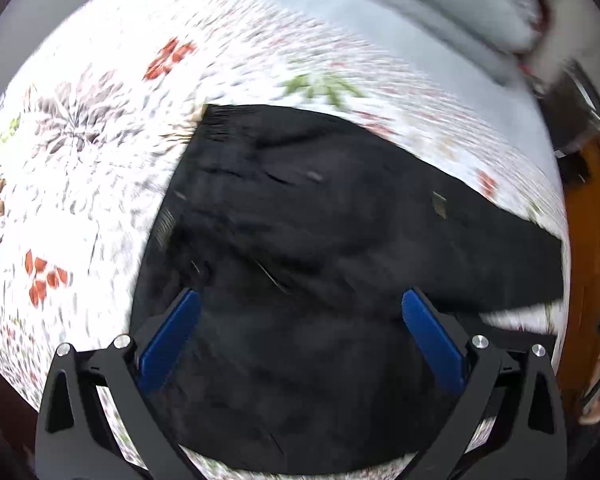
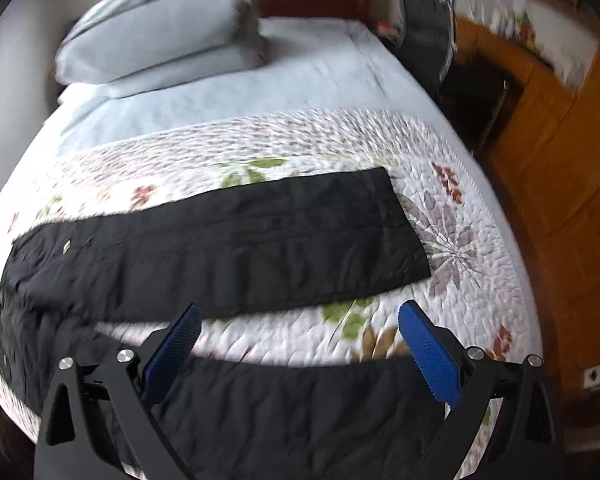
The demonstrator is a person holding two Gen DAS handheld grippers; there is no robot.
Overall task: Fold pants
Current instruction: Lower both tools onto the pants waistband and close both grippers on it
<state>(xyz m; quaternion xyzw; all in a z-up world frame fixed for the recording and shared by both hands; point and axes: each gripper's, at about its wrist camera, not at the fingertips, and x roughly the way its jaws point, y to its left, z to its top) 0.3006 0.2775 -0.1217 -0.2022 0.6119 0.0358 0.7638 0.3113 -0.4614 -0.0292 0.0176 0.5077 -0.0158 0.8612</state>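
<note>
Left gripper (image 1: 300, 308), black frame with blue finger pads (image 1: 170, 340): jaws spread wide, nothing between them. It hangs over the black fabric pants (image 1: 320, 240), above the crumpled upper part near the gathered waistband; whether the fingertips touch the cloth cannot be told through the motion blur.

Right gripper (image 2: 298, 320), same build, blue textured pads (image 2: 428, 352): jaws also spread wide, holding nothing. It sits over the gap between the two pant legs, with bare quilt visible between the fingertips.

The black pants (image 2: 228, 248) lie spread on a white quilted bedspread with red, green and grey floral print (image 2: 440, 320), which covers the nearer part of the bed. One leg stretches flat across the quilt, hem toward the right of the right wrist view; the other leg runs along the near edge, directly beneath the right gripper's frame. The legs are apart, not stacked.

Beyond the quilt: pale blue sheet (image 2: 260, 92) and two stacked pale blue pillows (image 2: 160, 40). Orange-brown wooden furniture (image 2: 560, 160) stands beside the bed.
</note>
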